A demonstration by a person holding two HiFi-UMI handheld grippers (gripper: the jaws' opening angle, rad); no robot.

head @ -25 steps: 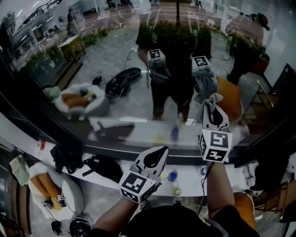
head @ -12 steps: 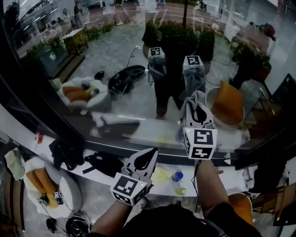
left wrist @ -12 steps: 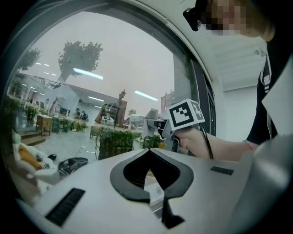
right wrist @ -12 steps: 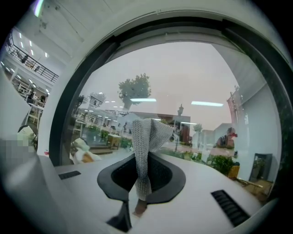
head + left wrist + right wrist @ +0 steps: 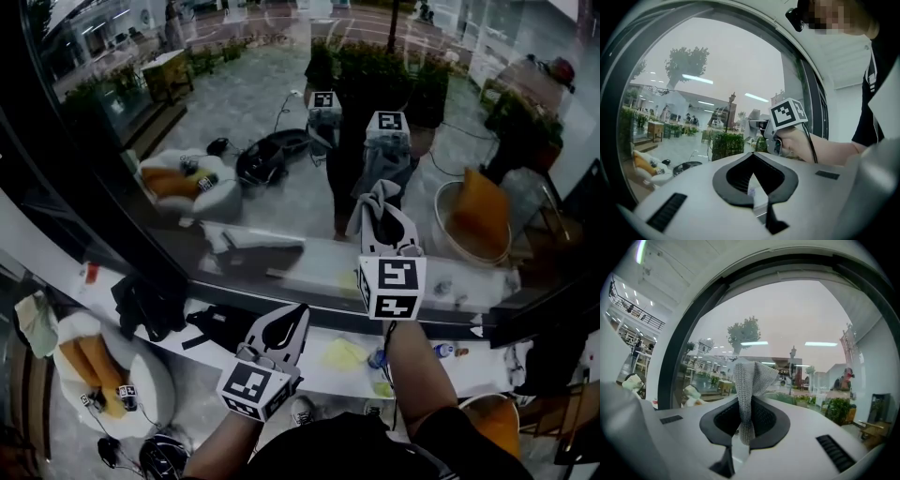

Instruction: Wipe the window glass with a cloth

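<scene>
Right gripper [image 5: 384, 214] jaws clamp a grey cloth [image 5: 367, 204] at the window glass [image 5: 234, 103]; left gripper [image 5: 298, 314], at its 7 o'clock, closed on nothing; white tub [image 5: 150, 380] holds 2 orange cushions [image 5: 94, 370]

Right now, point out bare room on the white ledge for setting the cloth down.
Bare ledge left of the small red item, and a strip right of the bottle, would likely suit the cloth. The middle is crowded: black bags, yellow rag.

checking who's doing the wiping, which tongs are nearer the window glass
Right. The right tongs, shut on the cloth, are up by the glass; the left tongs sit lower, further back from it.
</scene>
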